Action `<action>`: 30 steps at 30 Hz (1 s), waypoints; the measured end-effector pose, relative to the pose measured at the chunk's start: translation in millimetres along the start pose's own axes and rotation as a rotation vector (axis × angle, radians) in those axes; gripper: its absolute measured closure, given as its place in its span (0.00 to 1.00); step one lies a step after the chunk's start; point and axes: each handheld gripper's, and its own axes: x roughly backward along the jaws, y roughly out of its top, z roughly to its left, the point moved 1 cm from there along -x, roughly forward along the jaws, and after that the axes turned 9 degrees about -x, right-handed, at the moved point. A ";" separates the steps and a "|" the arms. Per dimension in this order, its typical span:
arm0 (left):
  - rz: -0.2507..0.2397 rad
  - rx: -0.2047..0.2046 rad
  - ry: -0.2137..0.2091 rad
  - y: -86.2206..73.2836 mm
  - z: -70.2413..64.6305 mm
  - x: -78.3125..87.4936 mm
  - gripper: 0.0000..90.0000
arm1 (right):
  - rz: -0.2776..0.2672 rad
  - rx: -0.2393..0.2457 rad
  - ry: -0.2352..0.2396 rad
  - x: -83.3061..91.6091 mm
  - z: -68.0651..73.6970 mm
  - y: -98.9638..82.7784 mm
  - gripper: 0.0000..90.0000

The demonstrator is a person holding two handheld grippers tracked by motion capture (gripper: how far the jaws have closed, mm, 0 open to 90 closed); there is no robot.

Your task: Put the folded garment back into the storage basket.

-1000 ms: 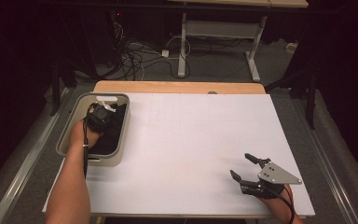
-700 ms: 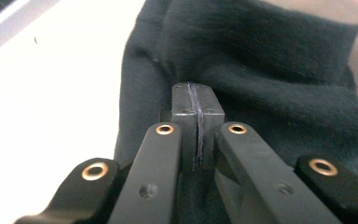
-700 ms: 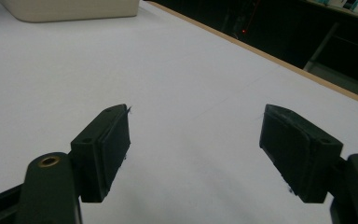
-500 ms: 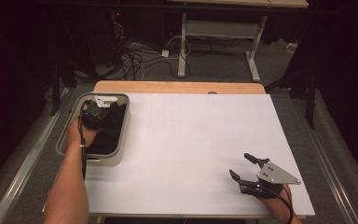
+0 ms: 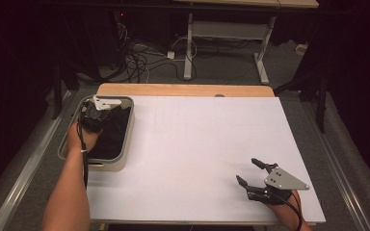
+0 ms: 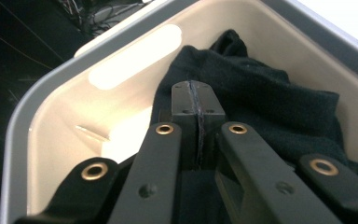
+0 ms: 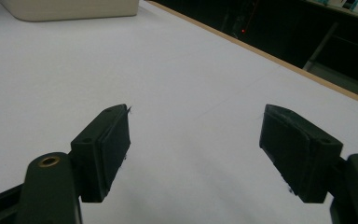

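Dark cloth [image 6: 261,100] fills bin [image 5: 127,127] on white table [image 5: 202,144], left tool [image 6: 196,105] pinched closed.

in the left claw view, the closed jaws hide whether any of the dark cloth [image 6: 270,107] is pinched between them. the bin [image 6: 37,140] runs off that picture's edges. the right hand [image 5: 289,211] is cut off by the high view's bottom edge.

Dark cloth [image 6: 261,102] crumpled inside beige bin [image 6: 135,60], table's left edge.
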 end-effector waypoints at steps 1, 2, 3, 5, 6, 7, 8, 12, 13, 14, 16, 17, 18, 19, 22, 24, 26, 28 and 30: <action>-0.006 -0.001 0.001 0.5 -0.2 1.0 0.96 | 0.000 0.000 0.000 0.0 0.0 0.0 0.28; -0.011 -0.002 0.006 1.1 -0.6 1.8 0.94 | 0.000 -0.002 0.002 -0.2 0.0 0.0 0.28; -0.019 -0.001 0.005 1.5 -0.9 2.7 0.93 | 0.001 -0.001 0.001 -0.2 0.1 -0.1 0.28; -0.025 -0.008 0.009 2.6 -1.8 4.0 0.93 | 0.002 0.001 0.000 -0.4 0.3 -0.1 0.28; -0.041 -0.005 0.007 3.4 -2.1 6.1 0.93 | 0.003 0.000 -0.001 -0.5 0.3 -0.1 0.28; -0.041 -0.005 0.007 3.4 -2.1 6.1 0.93 | 0.003 0.000 -0.001 -0.5 0.3 -0.1 0.28; -0.046 -0.004 0.009 3.8 -2.3 6.9 0.92 | 0.003 0.003 -0.001 -0.4 0.4 -0.1 0.28; -0.078 0.005 0.003 5.5 -2.6 11.5 0.90 | 0.005 0.003 -0.001 -0.6 0.4 -0.2 0.28; -0.078 0.005 0.003 5.5 -2.6 11.5 0.89 | 0.005 0.003 -0.001 -0.6 0.4 -0.2 0.28; -0.089 0.004 0.004 6.2 -2.9 13.4 0.89 | 0.007 0.003 0.000 -0.7 0.5 -0.2 0.28; -0.101 0.000 0.009 6.9 -3.3 15.5 0.89 | 0.009 0.004 -0.001 -0.7 0.8 -0.3 0.28; -0.101 0.000 0.009 6.9 -3.3 15.5 0.87 | 0.009 0.004 -0.001 -0.7 0.8 -0.3 0.28; -0.108 0.001 0.007 7.3 -3.4 16.4 0.87 | 0.009 0.004 -0.001 -0.8 0.8 -0.3 0.28; -0.112 -0.002 0.009 7.6 -3.6 17.3 0.86 | 0.010 0.004 -0.001 -0.8 0.8 -0.3 0.28; -0.125 0.001 0.016 7.8 -3.5 19.2 0.83 | 0.011 0.004 0.000 -0.8 1.0 -0.4 0.28; -0.136 0.013 0.021 7.4 -2.6 20.7 0.78 | 0.012 0.004 0.001 -0.9 1.1 -0.4 0.28; -0.146 0.017 0.026 7.1 -2.4 22.1 0.77 | 0.012 0.004 0.002 -0.9 1.2 -0.4 0.28; -0.161 0.026 0.021 6.9 -1.9 23.3 0.75 | 0.012 0.005 0.002 -1.0 1.2 -0.5 0.28; -0.174 0.029 0.025 7.2 -1.8 25.1 0.71 | 0.014 0.003 0.002 -1.1 1.2 -0.6 0.28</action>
